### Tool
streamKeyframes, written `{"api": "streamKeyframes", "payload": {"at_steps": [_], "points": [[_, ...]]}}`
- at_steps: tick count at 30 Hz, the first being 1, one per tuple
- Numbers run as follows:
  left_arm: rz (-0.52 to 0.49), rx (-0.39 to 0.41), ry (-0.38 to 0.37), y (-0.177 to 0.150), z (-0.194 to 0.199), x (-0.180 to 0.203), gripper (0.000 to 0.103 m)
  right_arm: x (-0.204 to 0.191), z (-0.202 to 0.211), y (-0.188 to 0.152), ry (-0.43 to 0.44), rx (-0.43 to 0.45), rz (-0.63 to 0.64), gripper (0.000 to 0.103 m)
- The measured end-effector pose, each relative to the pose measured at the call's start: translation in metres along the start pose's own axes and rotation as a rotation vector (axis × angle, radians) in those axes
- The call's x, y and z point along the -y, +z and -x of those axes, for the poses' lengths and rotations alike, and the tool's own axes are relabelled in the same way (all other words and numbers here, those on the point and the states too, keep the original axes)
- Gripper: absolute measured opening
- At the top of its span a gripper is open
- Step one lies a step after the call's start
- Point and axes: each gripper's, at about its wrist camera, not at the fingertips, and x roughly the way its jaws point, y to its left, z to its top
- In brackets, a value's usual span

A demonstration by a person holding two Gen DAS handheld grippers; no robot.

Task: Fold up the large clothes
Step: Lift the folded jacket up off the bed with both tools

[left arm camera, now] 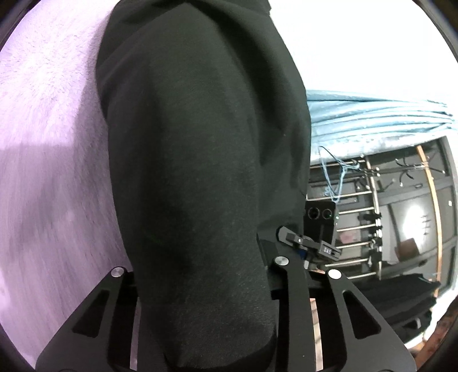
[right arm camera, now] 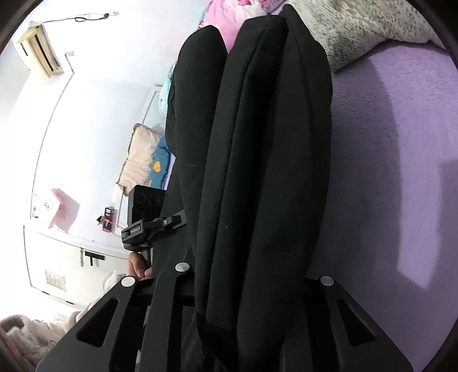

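Reading any label is hard: the small tag on the clamp (left arm camera: 327, 250) beside the left gripper (left arm camera: 206, 300) is too blurred to make out. Both jaws are pinching the black garment (left arm camera: 200, 160), which hangs up from the purple blanket (left arm camera: 51, 160) and hides most of each view. The right gripper (right arm camera: 257, 300) grips thick folded layers. Near the blanket's far edge lies a grey speckled pillow (right arm camera: 372, 25). A rack (left arm camera: 366, 217) stands beyond its right edge.
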Motion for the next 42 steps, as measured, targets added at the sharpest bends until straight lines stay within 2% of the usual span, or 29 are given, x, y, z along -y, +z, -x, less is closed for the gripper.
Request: {"api": "streamKeyframes", "payload": {"at_steps": [7, 14, 19, 23, 25, 33, 38, 42], "points": [[0.007, 0.0, -0.029, -0.043, 0.03, 0.012, 0.024, -0.034, 0.007, -0.033, -0.02, -0.024, 0.029, 0.017], [0.008, -0.007, -0.025, -0.105, 0.068, 0.027, 0.024, -0.078, 0.007, -0.087, -0.047, -0.053, 0.086, 0.017], [0.023, -0.009, -0.021, -0.149, 0.091, 0.034, 0.024, -0.09, 0.006, -0.121, -0.042, -0.055, 0.081, 0.017], [0.078, -0.028, -0.031, -0.181, 0.107, 0.036, 0.024, -0.095, 0.003, -0.14, -0.038, -0.044, 0.07, 0.017], [0.059, -0.04, -0.009, -0.196, 0.113, 0.044, 0.024, -0.095, 0.005, -0.154, -0.028, -0.036, 0.056, 0.018], [0.021, -0.095, 0.0, -0.243, 0.118, 0.08, 0.024, -0.096, 0.044, -0.207, 0.015, 0.042, 0.007, 0.018], [-0.015, -0.141, 0.002, -0.259, 0.11, 0.108, 0.024, -0.108, 0.076, -0.225, -0.009, 0.088, 0.014, 0.018], [-0.071, -0.189, 0.014, -0.259, 0.089, 0.148, 0.024, -0.116, 0.112, -0.233, -0.035, 0.135, 0.03, 0.018]]}}
